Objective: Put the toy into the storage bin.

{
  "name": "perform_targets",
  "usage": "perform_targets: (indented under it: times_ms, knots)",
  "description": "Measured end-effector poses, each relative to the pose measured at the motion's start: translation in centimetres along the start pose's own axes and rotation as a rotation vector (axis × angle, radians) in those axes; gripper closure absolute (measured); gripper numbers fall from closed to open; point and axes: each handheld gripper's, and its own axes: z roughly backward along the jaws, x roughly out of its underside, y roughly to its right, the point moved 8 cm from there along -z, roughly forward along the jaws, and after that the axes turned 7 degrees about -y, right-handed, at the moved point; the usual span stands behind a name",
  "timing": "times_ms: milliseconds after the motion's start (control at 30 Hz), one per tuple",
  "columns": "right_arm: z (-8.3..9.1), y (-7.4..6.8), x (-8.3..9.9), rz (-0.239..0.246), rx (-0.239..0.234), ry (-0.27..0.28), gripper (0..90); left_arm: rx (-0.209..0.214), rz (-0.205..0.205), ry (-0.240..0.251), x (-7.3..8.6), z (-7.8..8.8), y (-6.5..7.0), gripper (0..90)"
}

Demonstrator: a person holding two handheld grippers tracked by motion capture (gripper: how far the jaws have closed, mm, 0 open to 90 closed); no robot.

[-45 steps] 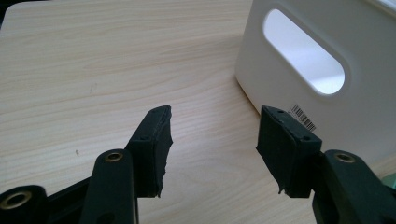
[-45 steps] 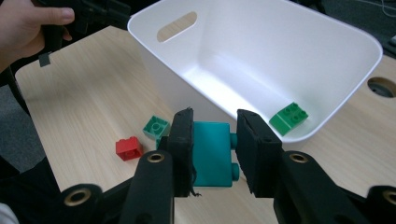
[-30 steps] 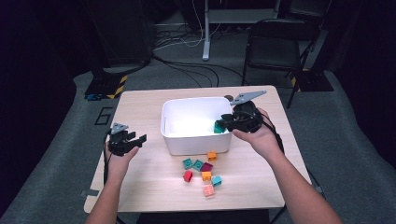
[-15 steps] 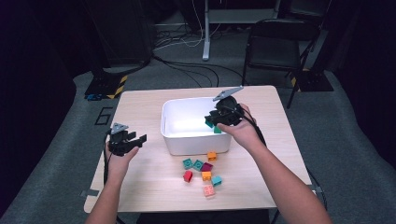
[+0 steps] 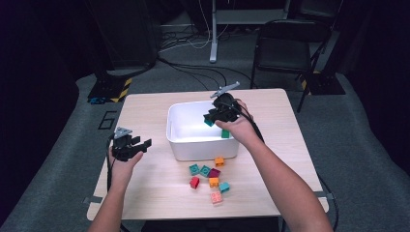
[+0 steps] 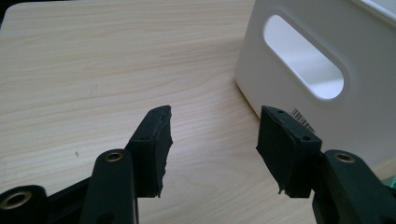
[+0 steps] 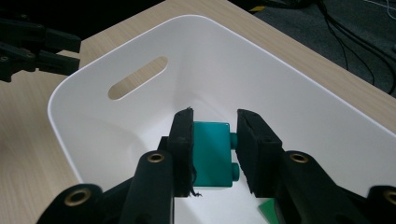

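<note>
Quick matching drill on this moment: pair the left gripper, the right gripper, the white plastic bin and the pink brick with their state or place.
1 left gripper
2 right gripper
3 white plastic bin
4 pink toy brick

a holds one loose green brick
b nearest the table's front edge
c shut on a teal toy brick
d open, holding nothing

Pairs: 1-d, 2-c, 3-a, 4-b

teal block (image 7: 210,154), studs sideways, above white bin (image 7: 299,93)

The pale wooden counter (image 5: 145,111) carries a white tub (image 5: 203,147) near its middle and, just in front of it, a loose cluster of small coloured bricks (image 5: 209,176).
</note>
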Motion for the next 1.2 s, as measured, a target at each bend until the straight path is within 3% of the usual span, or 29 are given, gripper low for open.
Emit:
perform_targets:
  times_ms: [200, 400, 500, 667, 933, 1133, 1200]
  knots:
    - [-1.4, 0.4, -1.3, 0.015, -0.003, 0.001, 67.2, 0.002, -0.003, -0.005, 0.0, -0.3, 0.1, 44.1]
    - [-3.1, 0.3, -2.0, -0.016, -0.001, -0.022, 67.1, 0.002, -0.001, -0.005, 0.0, -0.3, 0.1, 44.1]
    - [-4.2, 0.3, -2.1, 0.002, 0.001, -0.031, 67.1, 0.004, -0.001, -0.003, 0.0, -0.2, 0.0, 44.1]
    - [-4.9, 0.2, -2.3, -0.013, -0.001, -0.036, 65.1, 0.008, 0.002, -0.002, 0.0, -0.2, 0.0, 44.1]
    - [-4.2, 0.1, -2.5, -0.004, 0.023, -0.036, 60.0, 0.008, 0.008, 0.000, 0.0, -0.2, -0.2, 44.1]
    - [-2.4, -0.6, -1.9, -0.002, -0.006, -0.029, 52.5, 0.009, 0.012, 0.002, 0.0, -0.1, -0.2, 43.9]
    - [-1.5, -0.9, -1.6, 0.019, -0.008, -0.022, 51.0, 0.009, 0.013, 0.002, 0.0, -0.1, -0.2, 43.9]
